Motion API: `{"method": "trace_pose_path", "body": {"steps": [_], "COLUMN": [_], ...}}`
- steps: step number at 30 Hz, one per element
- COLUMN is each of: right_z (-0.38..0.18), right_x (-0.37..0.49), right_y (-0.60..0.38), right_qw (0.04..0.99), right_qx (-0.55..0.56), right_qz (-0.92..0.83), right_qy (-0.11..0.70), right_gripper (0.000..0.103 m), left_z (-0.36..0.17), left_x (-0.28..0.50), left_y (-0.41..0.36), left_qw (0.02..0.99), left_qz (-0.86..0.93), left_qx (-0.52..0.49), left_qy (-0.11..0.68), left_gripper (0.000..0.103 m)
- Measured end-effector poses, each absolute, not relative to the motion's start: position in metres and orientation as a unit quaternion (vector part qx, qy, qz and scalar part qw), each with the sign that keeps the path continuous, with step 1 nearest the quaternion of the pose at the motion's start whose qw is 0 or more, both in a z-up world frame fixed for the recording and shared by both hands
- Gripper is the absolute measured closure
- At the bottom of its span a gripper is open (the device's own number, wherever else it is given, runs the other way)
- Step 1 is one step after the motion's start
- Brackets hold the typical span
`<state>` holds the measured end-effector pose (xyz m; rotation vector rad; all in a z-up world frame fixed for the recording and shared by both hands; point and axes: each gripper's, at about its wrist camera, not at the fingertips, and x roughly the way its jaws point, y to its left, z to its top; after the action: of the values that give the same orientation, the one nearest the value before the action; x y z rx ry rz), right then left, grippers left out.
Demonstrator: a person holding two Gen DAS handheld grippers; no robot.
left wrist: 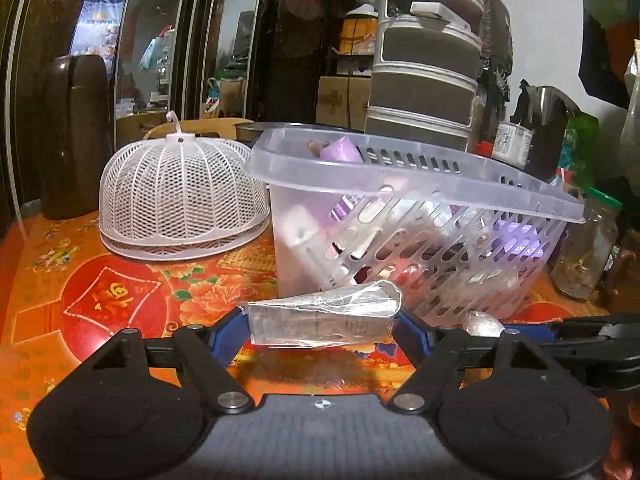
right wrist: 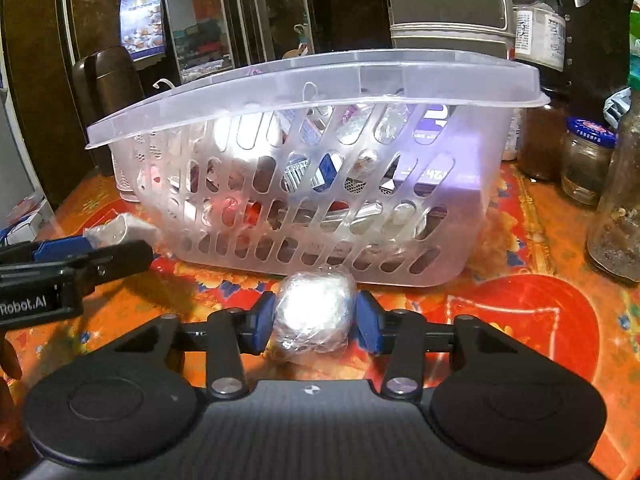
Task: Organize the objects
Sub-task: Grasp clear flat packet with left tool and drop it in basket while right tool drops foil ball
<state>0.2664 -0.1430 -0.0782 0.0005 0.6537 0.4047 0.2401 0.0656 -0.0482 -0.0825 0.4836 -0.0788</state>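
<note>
Two grips set: left gripper [left wrist: 322, 326] clamping crinkly wrapped packet [left wrist: 324, 316], right gripper [right wrist: 316, 320] pinching wrapped round lump [right wrist: 314, 314], both just before slotted basket [right wrist: 304, 184]; probably light, slippery film, best squeezed mid-body

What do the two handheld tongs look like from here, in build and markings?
Both tongs, left and right, are matte black with round housings, silver pivot bolts, blue finger pads and a carbon-weave base plate. The left one's side carries white "Robot.AI" lettering.

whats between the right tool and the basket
Only a short bare strip of the flowered tablecloth, seen in the right wrist view. The right tool grips a plastic-wrapped ball just before the basket.
</note>
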Motion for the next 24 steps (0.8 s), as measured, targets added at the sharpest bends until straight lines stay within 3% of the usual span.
{"method": "trace_pose_path", "body": {"steps": [8,15,21,24], "right_z": [-0.066,0.003,0.091,0.093], "right_x": [0.224,0.178,0.251,0.304], "right_y": [-0.164,-0.204,-0.188,-0.187], "right_qw": [0.932,0.944,0.964,0.953], "right_qx": [0.027,0.052,-0.007,-0.001], "right_qz": [0.224,0.262,0.236,0.237], "right_qy": [0.282,0.192,0.123,0.189], "right_gripper": [0.056,0.056,0.057,0.057], "left_z": [-0.047,0.034,0.110,0.111], "left_x": [0.230,0.182,0.259,0.299], "left_y": [0.052,0.037,0.038,0.037], "left_qw": [0.970,0.979,0.978,0.973], "left_qz": [-0.069,-0.135,-0.118,-0.102], "left_qx": [-0.028,-0.043,-0.070,-0.076], "left_qy": [0.230,0.145,0.158,0.194], "left_gripper": [0.022,0.022,0.022,0.022]}}
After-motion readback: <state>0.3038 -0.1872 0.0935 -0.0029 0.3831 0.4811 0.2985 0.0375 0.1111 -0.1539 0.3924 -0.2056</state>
